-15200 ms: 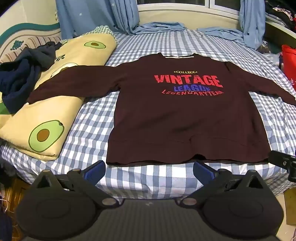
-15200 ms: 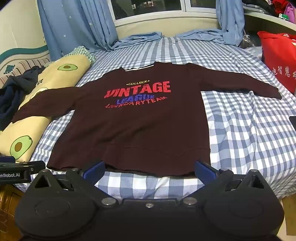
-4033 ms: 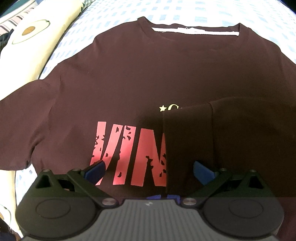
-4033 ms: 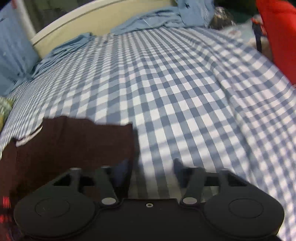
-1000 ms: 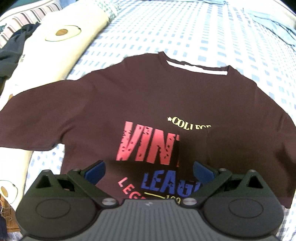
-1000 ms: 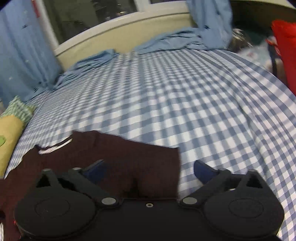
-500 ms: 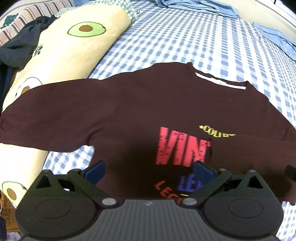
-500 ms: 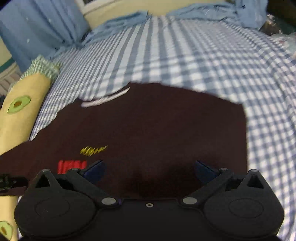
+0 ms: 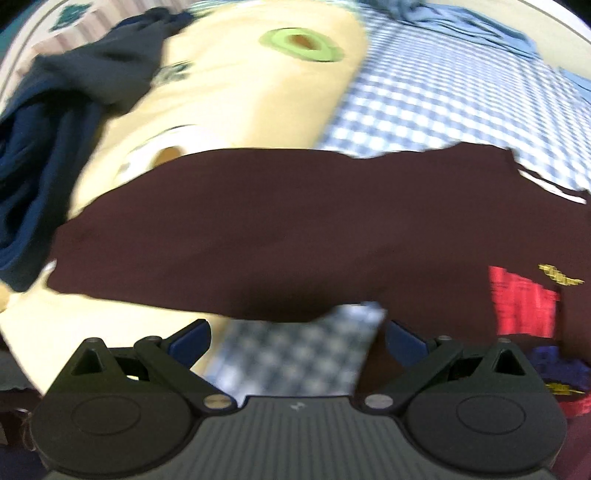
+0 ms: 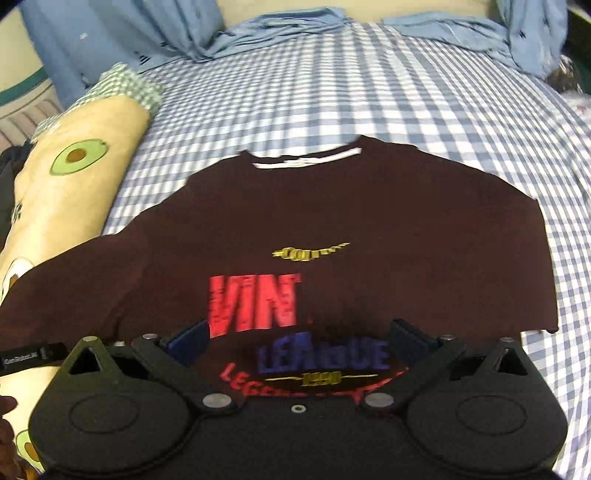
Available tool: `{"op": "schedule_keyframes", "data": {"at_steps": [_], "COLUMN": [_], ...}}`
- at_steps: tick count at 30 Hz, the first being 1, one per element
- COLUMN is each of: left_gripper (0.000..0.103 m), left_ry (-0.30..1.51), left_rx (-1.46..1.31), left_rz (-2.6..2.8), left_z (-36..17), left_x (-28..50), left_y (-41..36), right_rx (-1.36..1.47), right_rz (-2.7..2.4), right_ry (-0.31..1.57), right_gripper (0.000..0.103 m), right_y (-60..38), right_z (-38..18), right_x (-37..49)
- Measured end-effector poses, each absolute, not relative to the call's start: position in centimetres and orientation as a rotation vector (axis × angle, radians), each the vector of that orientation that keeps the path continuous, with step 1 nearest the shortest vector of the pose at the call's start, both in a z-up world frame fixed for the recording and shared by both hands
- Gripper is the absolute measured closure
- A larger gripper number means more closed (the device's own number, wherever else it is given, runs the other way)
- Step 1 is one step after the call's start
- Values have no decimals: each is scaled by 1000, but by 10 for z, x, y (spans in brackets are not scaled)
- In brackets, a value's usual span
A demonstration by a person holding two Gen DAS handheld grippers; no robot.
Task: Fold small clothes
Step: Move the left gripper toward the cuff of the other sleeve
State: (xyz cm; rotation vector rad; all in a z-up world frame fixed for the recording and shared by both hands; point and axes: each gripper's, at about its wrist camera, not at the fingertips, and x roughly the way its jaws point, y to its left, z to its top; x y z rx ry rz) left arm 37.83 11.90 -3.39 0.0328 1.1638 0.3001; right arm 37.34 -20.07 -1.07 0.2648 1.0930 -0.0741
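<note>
A dark maroon sweatshirt (image 10: 332,221) with red, blue and yellow lettering lies face up on the checked bed. Its right sleeve is folded across the chest and covers the right part of the lettering. Its left sleeve (image 9: 221,229) stretches out flat over the avocado pillow. My left gripper (image 9: 297,338) is open and empty, just short of the left sleeve's lower edge. My right gripper (image 10: 299,338) is open and empty above the sweatshirt's front. The left gripper's body shows at the left edge of the right wrist view (image 10: 31,357).
A long yellow avocado-print pillow (image 9: 240,92) lies along the bed's left side; it also shows in the right wrist view (image 10: 74,177). Dark blue clothes (image 9: 44,129) are heaped at its far left. Blue curtains (image 10: 110,33) hang behind the blue-checked sheet (image 10: 369,92).
My left gripper has swung left from the chest to the outstretched left sleeve. My right gripper has pulled back, so more of the shirt front shows. Both stay open.
</note>
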Motion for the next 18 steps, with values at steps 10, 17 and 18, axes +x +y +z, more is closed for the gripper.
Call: {"op": "schedule_keyframes", "data": {"at_steps": [10,17,18], "left_gripper": [1,1,1], "left_ry": [1124,1052,1038], "left_rx": [-45,-89,-106], "left_rz": [517,633,642], "left_z": [-33,-39,-40], "left_x": [336,308,304], "left_y": [250,322,332], "right_rx": [184,142,134], "right_rz": [-9,50,55], "right_ry": [1101,1112,1116], "right_gripper": [0,0,0], "right_y": [-129,-96,-92], "right_z": [-9,-10,-10], "right_x": [375,376,376]}}
